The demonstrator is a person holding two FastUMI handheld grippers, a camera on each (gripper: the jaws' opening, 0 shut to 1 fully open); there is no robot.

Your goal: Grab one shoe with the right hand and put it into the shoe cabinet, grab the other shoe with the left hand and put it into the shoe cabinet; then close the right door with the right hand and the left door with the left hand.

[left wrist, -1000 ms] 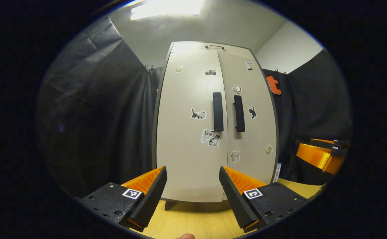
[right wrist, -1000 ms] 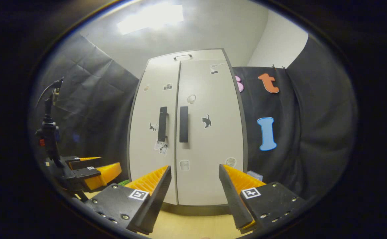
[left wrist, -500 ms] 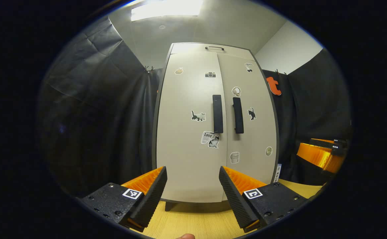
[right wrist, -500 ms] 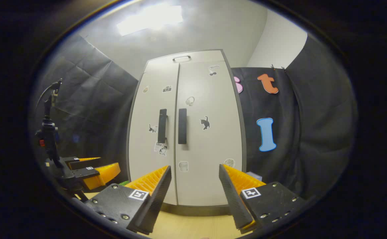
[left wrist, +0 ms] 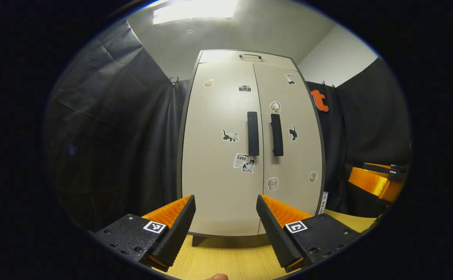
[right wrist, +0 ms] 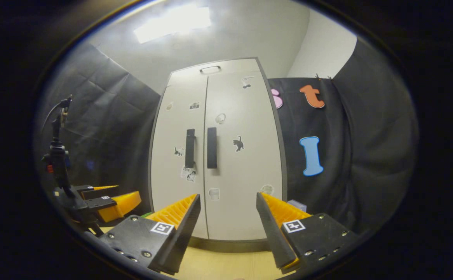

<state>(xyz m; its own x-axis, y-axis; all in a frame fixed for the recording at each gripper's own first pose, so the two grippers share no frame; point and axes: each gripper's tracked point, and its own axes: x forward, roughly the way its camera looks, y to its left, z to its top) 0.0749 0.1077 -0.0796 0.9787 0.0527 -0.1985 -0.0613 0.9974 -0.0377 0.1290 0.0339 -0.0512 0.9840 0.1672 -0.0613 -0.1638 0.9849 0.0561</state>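
The shoe cabinet [left wrist: 226,155] is pale beige with a dark grey frame, two black handles [left wrist: 253,133] and small black-and-white cat stickers [left wrist: 230,135] at nine o'clock of them. The worktop [left wrist: 226,260] is light wood grain.

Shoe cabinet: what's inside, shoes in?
Cannot tell. Both doors of the shoe cabinet are shut, left door and right door meeting flush at the two handles, so the inside is hidden. Stickers show on the doors; a small handle sits on top.
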